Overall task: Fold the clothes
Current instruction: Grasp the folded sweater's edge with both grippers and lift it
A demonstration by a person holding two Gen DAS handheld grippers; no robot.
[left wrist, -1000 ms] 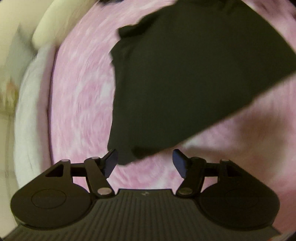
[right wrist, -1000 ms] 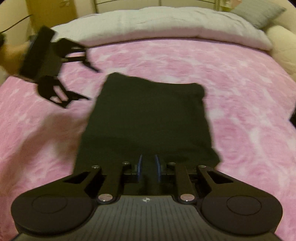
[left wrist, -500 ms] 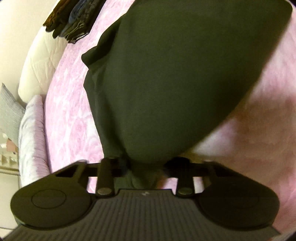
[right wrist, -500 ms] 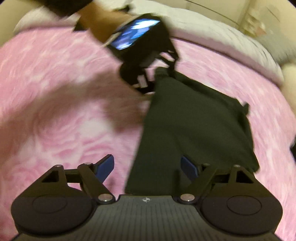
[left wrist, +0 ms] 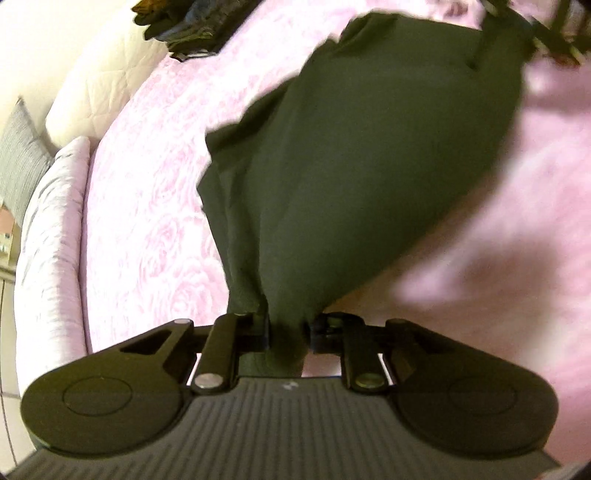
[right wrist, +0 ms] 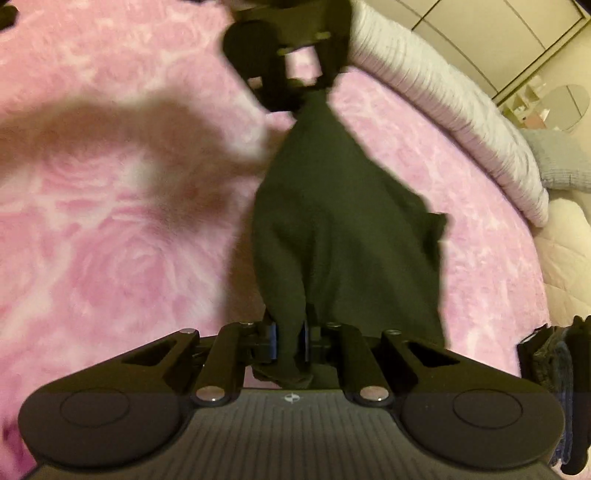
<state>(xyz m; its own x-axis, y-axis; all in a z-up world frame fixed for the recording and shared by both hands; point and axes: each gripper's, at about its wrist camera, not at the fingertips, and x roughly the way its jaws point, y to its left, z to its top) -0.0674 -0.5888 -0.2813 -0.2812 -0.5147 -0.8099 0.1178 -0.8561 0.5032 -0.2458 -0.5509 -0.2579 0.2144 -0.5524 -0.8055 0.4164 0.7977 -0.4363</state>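
A black garment [left wrist: 351, 166] hangs lifted over the pink rose-patterned bedspread [left wrist: 147, 221]. My left gripper [left wrist: 288, 332] is shut on one corner of it. My right gripper [right wrist: 290, 341] is shut on the opposite corner of the same garment [right wrist: 340, 229]. The cloth stretches between the two grippers. The right gripper shows at the top right of the left wrist view [left wrist: 546, 33], and the left gripper shows at the top of the right wrist view [right wrist: 284, 66].
A pile of folded dark clothes [left wrist: 181, 26] lies at the bed's edge and also shows in the right wrist view [right wrist: 554, 369]. A cream quilted cushion [left wrist: 96, 88], a white rolled duvet [right wrist: 443, 122] and a grey pillow [right wrist: 561, 158] border the bed.
The left gripper closed on a garment corner, then the right gripper, briefly open, closed on the other corner. The garment has been lifted off the bed between them.
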